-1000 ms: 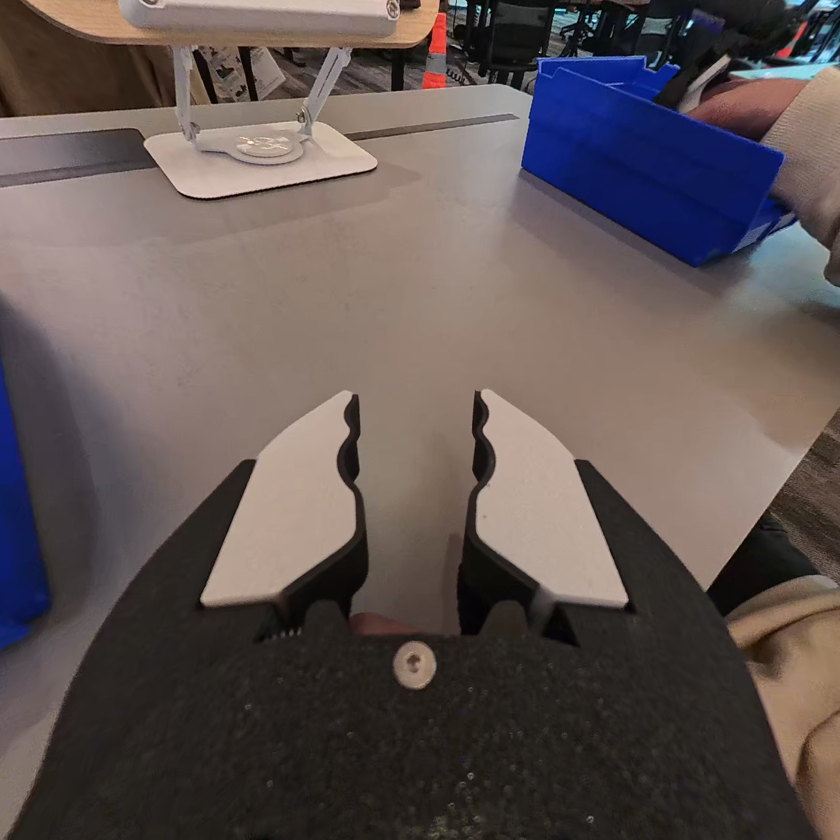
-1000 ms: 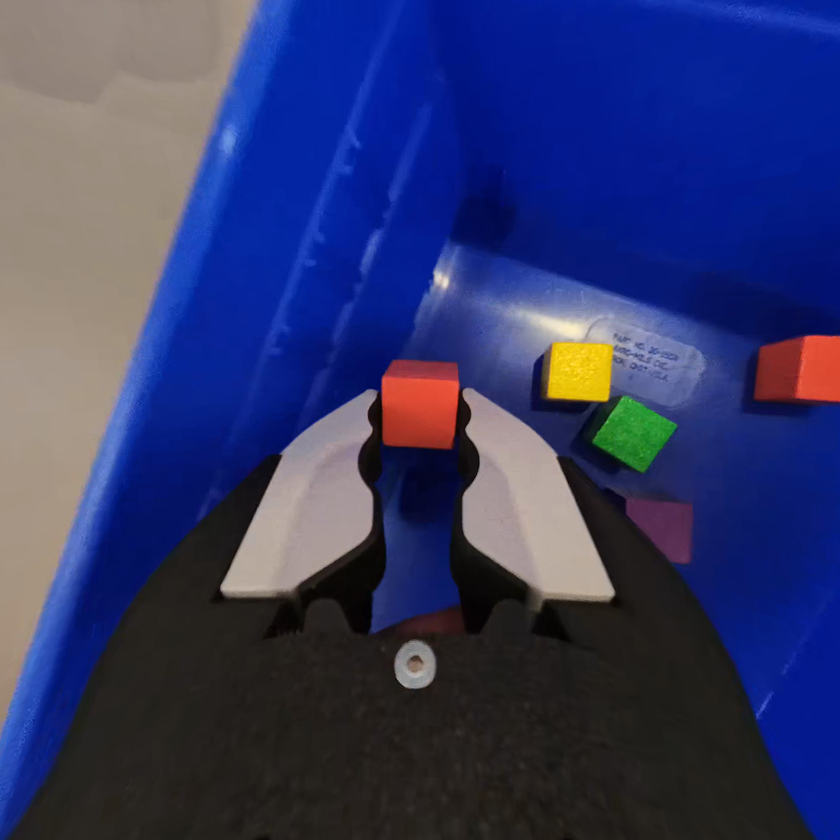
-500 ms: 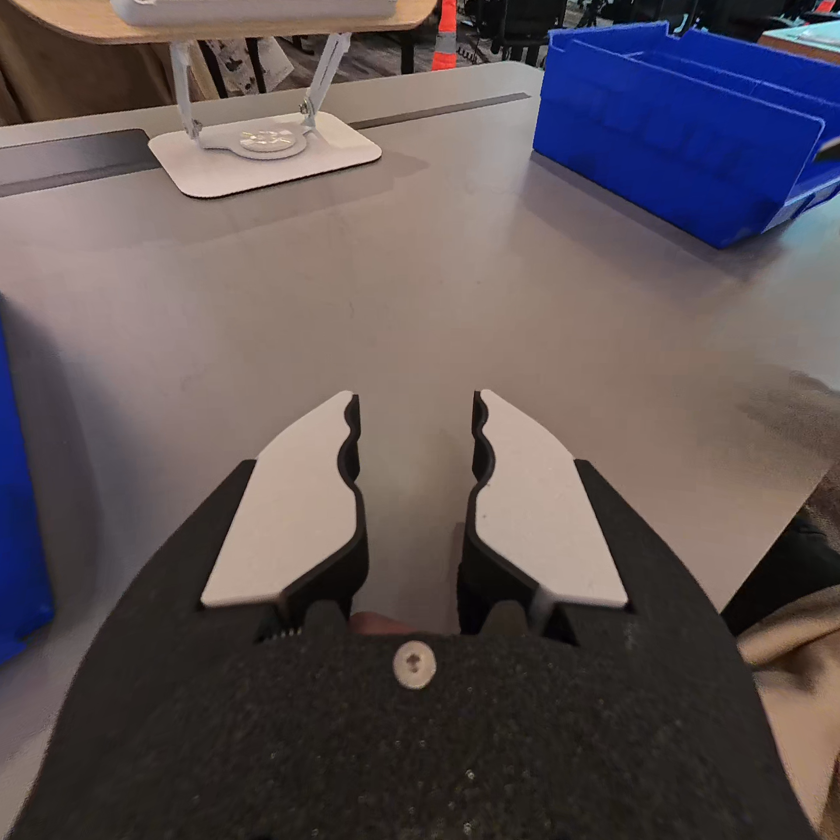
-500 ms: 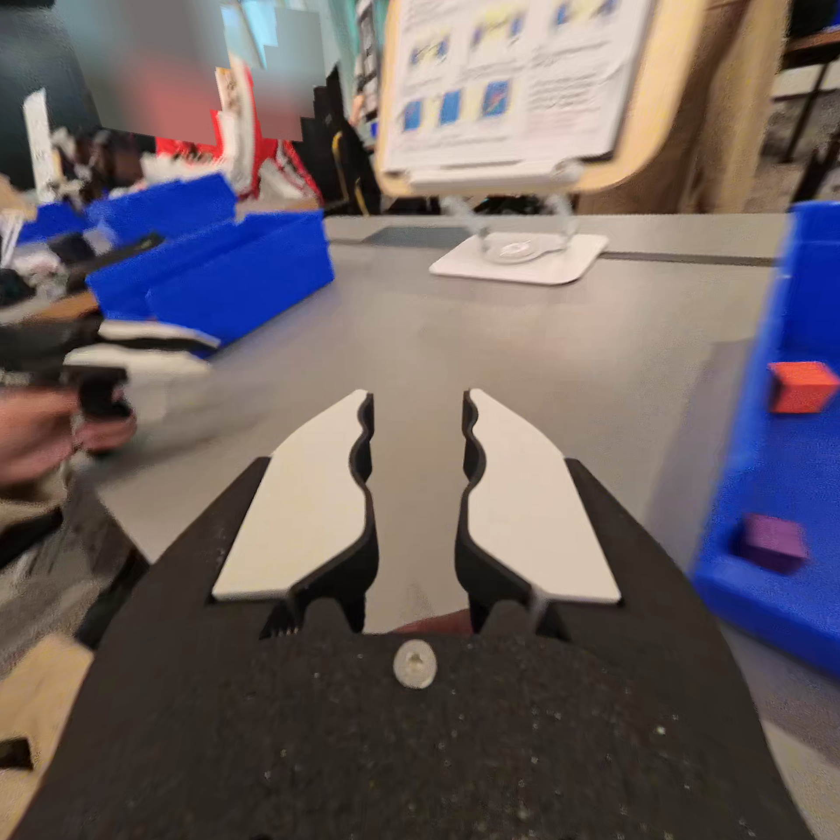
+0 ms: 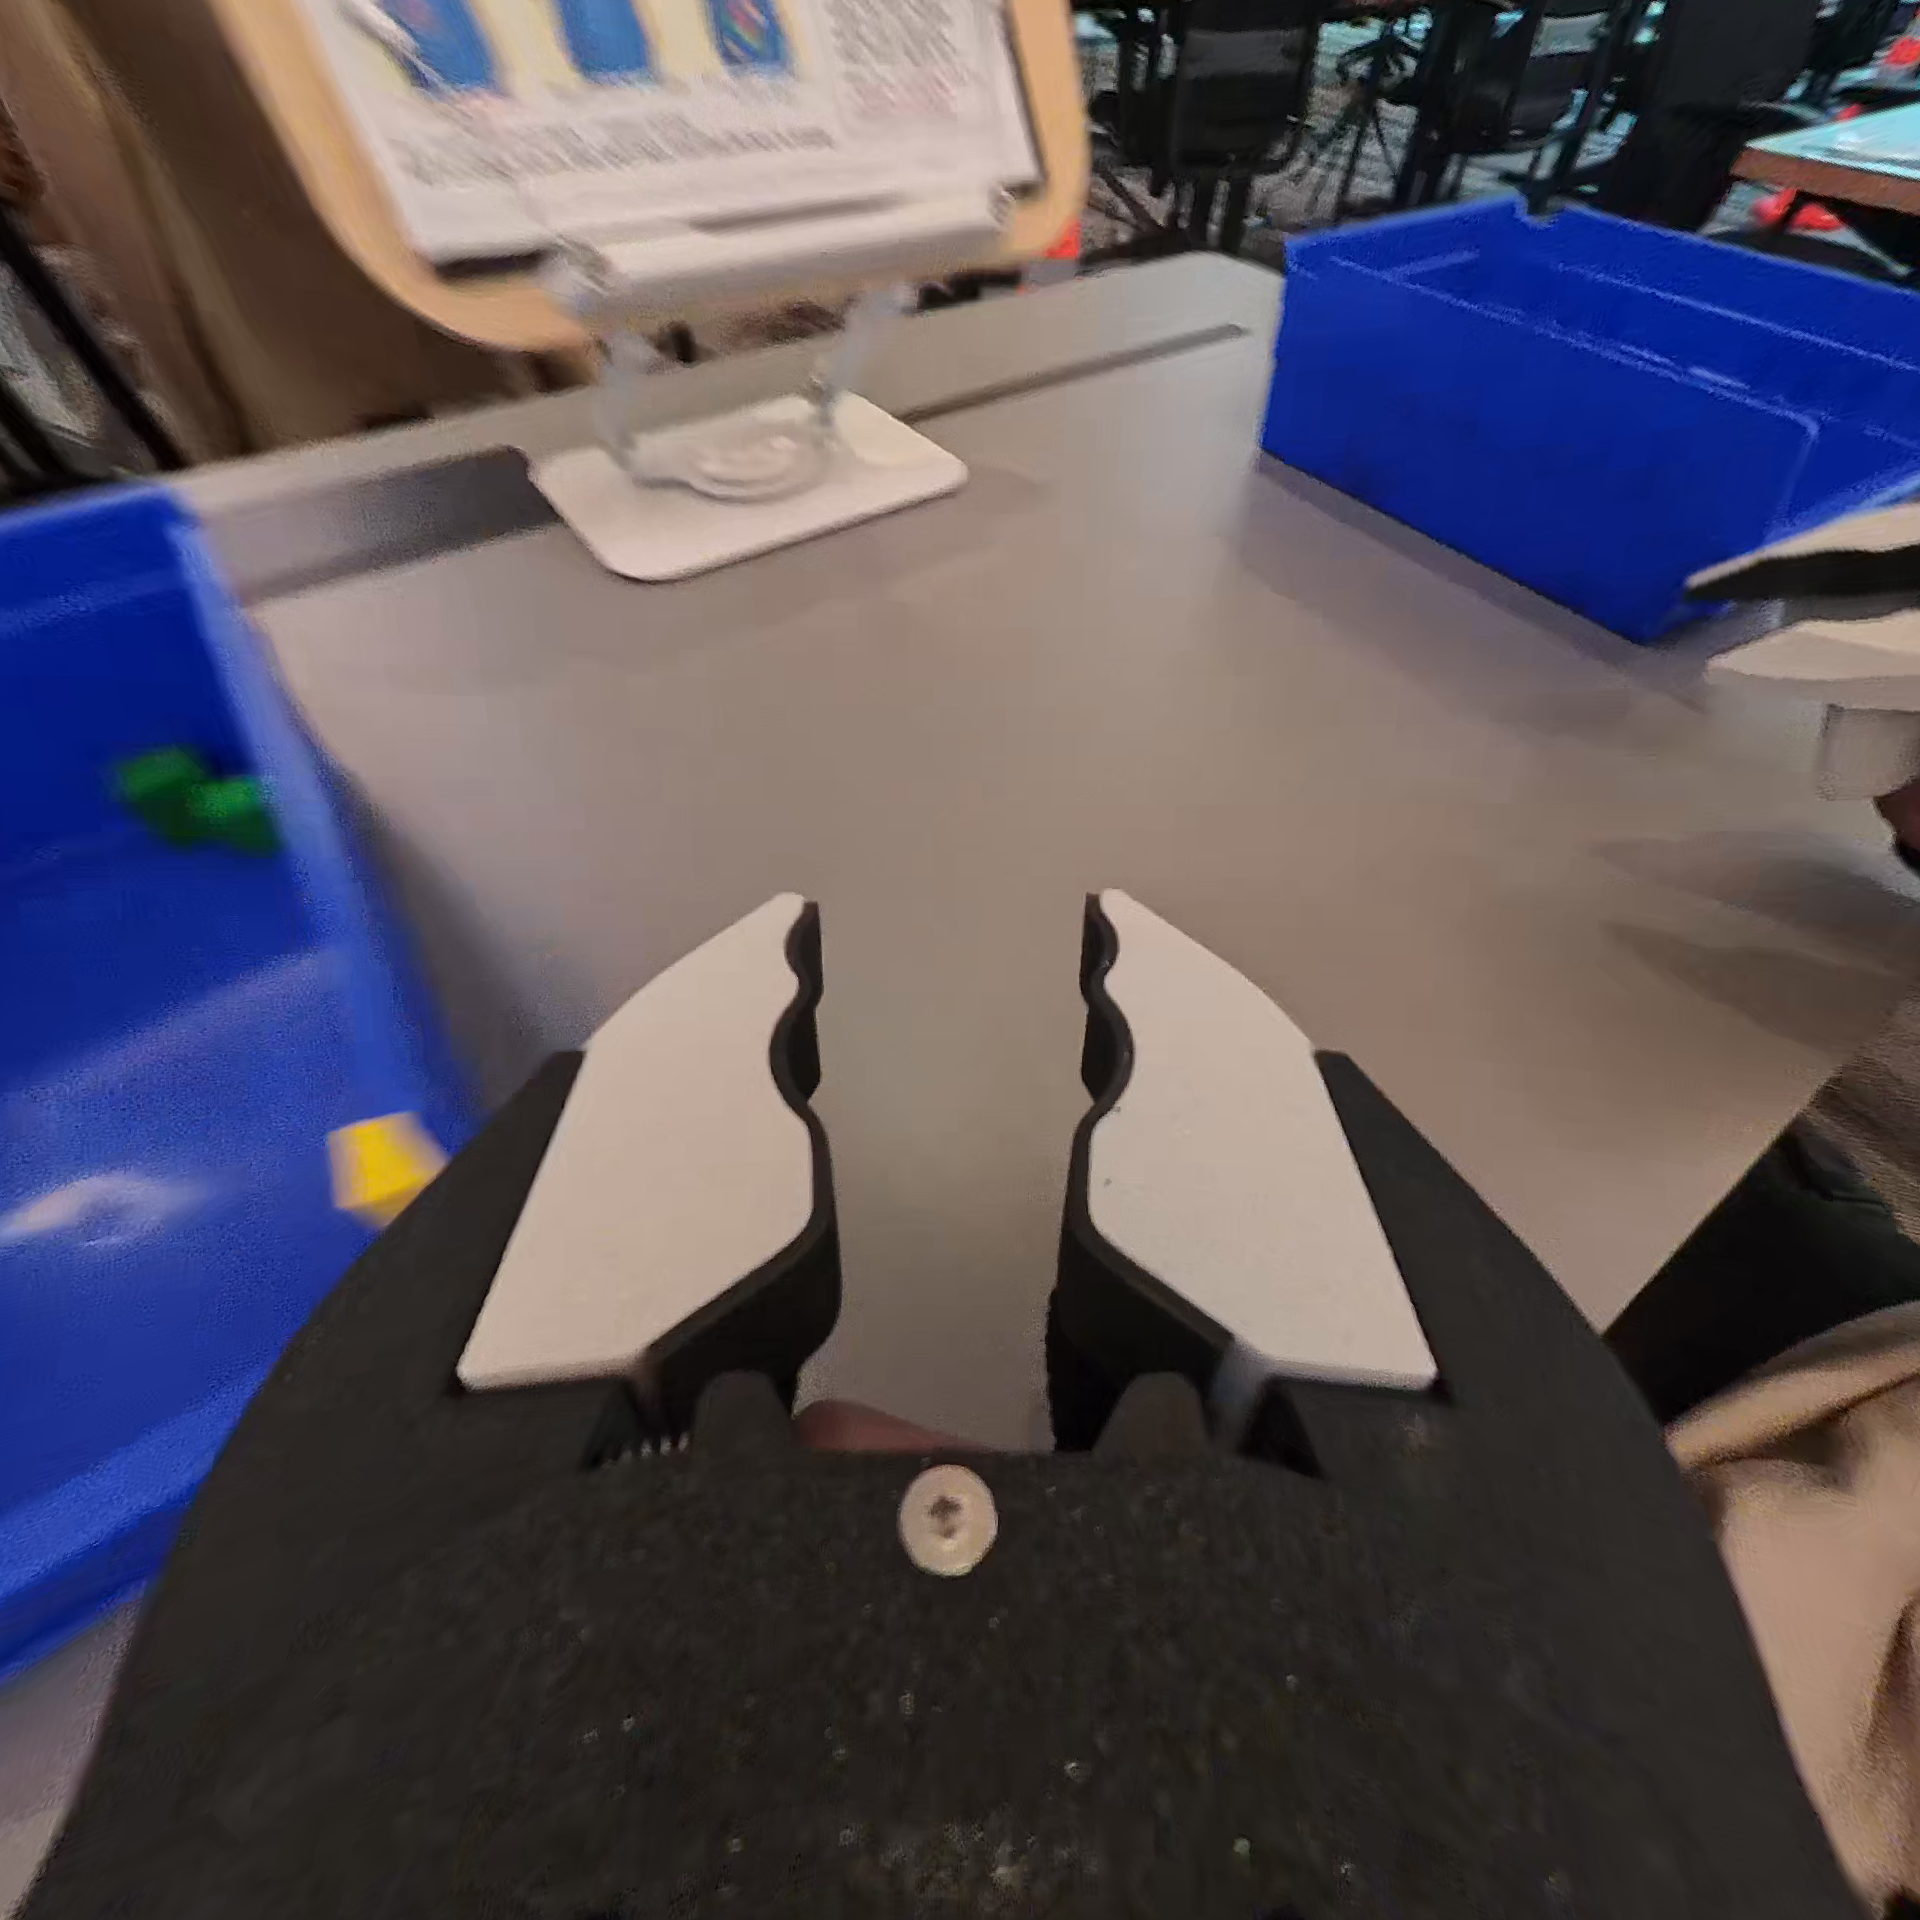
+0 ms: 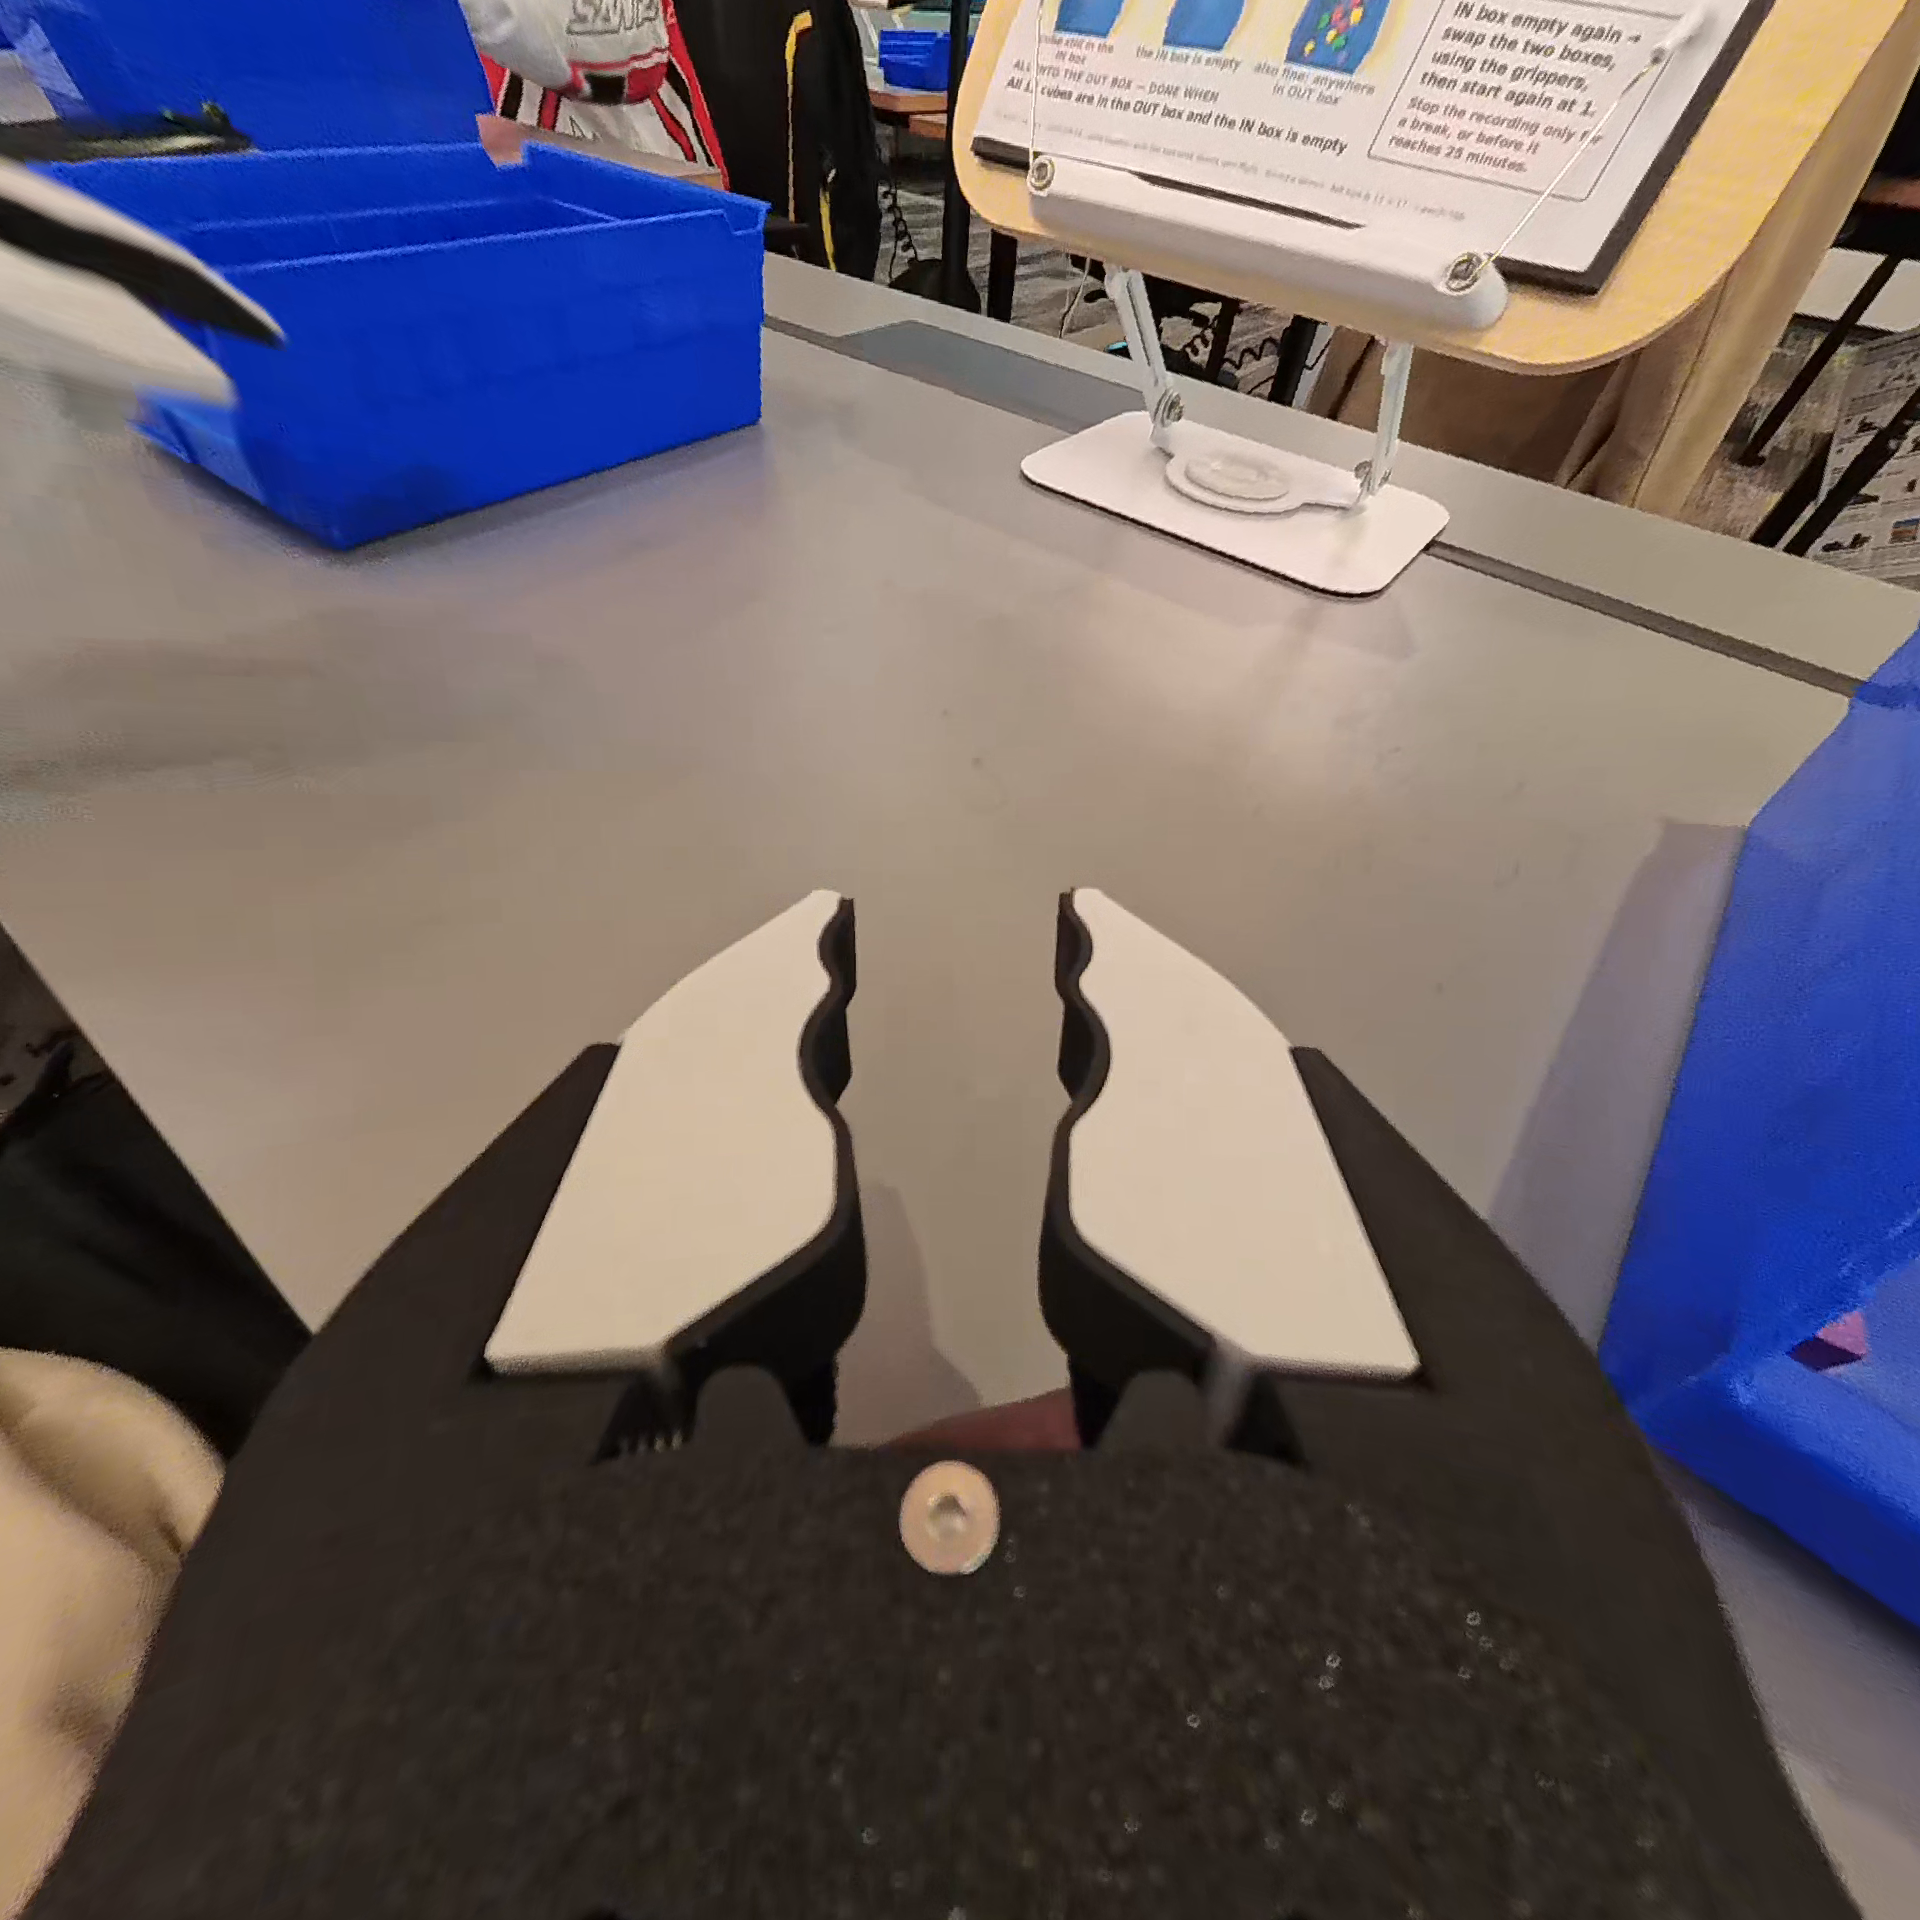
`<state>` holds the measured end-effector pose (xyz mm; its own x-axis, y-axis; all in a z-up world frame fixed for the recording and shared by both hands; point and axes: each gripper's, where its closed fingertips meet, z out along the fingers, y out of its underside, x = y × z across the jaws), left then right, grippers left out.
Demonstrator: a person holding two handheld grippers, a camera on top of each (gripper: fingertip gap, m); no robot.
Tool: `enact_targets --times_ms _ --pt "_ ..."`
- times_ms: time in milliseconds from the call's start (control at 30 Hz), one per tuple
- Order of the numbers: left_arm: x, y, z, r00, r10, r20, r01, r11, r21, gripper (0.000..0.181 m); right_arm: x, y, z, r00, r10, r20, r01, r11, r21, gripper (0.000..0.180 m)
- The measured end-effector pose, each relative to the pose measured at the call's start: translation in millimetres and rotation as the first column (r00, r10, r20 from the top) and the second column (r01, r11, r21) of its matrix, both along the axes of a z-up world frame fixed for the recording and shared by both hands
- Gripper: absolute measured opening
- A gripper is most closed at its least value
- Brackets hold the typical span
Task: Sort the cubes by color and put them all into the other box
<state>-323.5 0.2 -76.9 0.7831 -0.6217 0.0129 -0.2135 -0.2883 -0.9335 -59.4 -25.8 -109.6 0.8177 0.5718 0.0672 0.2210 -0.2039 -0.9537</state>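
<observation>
My left gripper [image 5: 948, 904] is open and empty above the grey table [image 5: 1039, 727]. A blue box [image 5: 135, 1039] at its left holds two green cubes [image 5: 192, 800] and a yellow cube [image 5: 379, 1164]. A second blue box [image 5: 1558, 416] stands at the far right. My right gripper [image 6: 956, 899] is open and empty over the table [image 6: 727, 779]. A blue box [image 6: 1787, 1143] at its right shows a purple cube [image 6: 1834, 1345]. The other blue box [image 6: 447, 343] stands at the far left.
A wooden board with a printed sheet stands on a white stand [image 5: 748, 488] at the table's far edge, also in the right wrist view [image 6: 1236, 499]. The right gripper's fingers [image 5: 1839, 655] show at the right edge; the left gripper's fingers [image 6: 83, 332] show at the left edge. My right fingertips sit around 30 cm from my left ones.
My right gripper was shut on a red cube inside the box; now it is open, empty and out over the table. My left gripper has tilted up and turned, bringing the left box into view.
</observation>
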Motion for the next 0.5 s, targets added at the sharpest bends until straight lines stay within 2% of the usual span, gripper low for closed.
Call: enact_targets --times_ms 100,167,233,367,500 --pt "-65 13 24 0.99 -0.021 -0.14 0.016 0.999 -0.033 0.048 1 1 1 1.0 0.004 -0.016 -0.004 1.0 -0.005 0.035" --pt "-106 32 16 0.944 -0.072 -0.321 0.036 0.993 -0.114 0.048 0 3 0 1.0 0.008 -0.026 -0.008 1.0 -0.013 0.034" --pt "-134 55 -3 0.884 -0.159 -0.439 0.068 0.974 -0.216 0.049 -2 6 -1 0.999 0.012 -0.036 -0.013 1.0 -0.029 0.034" --pt "-136 74 -41 0.809 -0.43 -0.4 0.234 0.861 -0.452 0.051 -7 8 -5 0.998 0.019 -0.058 -0.023 0.997 -0.073 0.034" --pt "-140 88 -68 0.708 -0.543 -0.452 0.277 0.802 -0.529 0.054 -5 9 -5 0.999 -0.009 -0.032 0.007 0.998 -0.062 0.033"
